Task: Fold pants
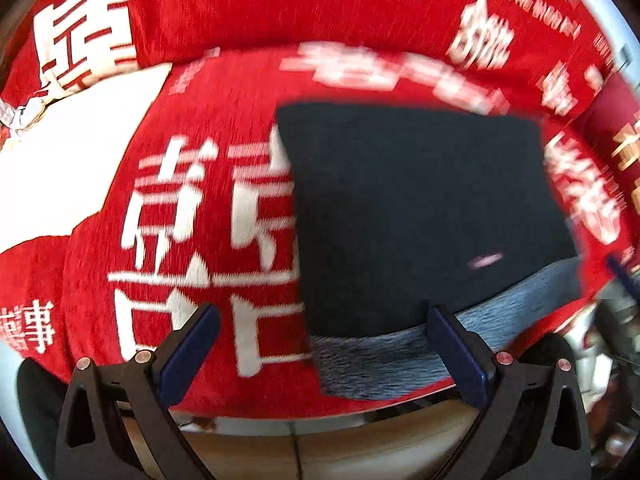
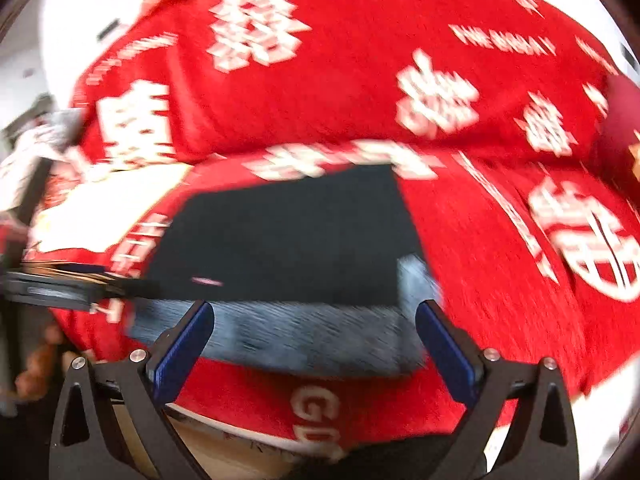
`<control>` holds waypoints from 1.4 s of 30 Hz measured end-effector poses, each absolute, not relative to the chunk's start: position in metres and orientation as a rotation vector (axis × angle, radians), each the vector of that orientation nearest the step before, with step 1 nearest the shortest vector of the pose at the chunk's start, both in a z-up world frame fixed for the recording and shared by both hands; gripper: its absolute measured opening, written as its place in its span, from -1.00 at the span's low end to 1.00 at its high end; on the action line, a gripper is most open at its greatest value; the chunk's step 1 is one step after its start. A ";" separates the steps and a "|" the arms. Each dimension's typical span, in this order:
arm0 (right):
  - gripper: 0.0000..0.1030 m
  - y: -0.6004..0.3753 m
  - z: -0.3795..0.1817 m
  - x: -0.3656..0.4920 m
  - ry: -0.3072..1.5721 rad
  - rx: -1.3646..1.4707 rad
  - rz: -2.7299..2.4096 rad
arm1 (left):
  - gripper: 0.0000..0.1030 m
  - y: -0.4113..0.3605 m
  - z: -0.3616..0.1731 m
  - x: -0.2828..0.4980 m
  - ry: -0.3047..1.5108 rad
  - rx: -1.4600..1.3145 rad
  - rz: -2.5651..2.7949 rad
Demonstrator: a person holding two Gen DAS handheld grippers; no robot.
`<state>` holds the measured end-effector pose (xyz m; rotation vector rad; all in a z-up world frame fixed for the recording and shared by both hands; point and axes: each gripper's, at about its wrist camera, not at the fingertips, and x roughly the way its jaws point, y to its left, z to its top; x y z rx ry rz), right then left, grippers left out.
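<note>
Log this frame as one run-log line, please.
phase: fold looks done | pants: folded dark block on red cover | left tool: open, empty | right tool: open, empty | image: motion-blurred

Home, prob. living rm: sofa w/ red throw [image 1: 248,12], cushions.

Dark pants [image 1: 420,208] folded square; grey lining showing.
</note>
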<state>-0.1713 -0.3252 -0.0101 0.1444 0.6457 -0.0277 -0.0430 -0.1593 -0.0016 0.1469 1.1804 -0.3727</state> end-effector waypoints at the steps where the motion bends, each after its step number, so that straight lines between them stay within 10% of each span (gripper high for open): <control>1: 0.97 -0.322 -0.014 -0.166 0.664 0.144 -0.019 | 1.00 -0.158 -0.008 -0.042 1.201 0.128 -0.378; 5: 1.00 -0.330 -0.058 -0.131 0.912 0.212 -0.095 | 1.00 -0.150 -0.007 -0.039 1.223 0.072 -0.404; 16: 1.00 -0.393 0.031 -0.102 0.623 0.340 -0.108 | 1.00 -0.159 0.009 -0.005 1.179 -0.035 -0.327; 25: 1.00 -0.385 -0.031 0.027 1.037 0.299 -0.198 | 1.00 -0.161 -0.015 -0.005 1.223 -0.049 -0.343; 35: 1.00 -0.358 0.015 -0.063 0.745 0.275 -0.115 | 1.00 -0.146 0.006 -0.001 1.165 -0.121 -0.341; 42: 1.00 -0.331 -0.029 -0.077 0.863 0.228 -0.100 | 1.00 -0.146 -0.006 -0.004 1.215 -0.079 -0.316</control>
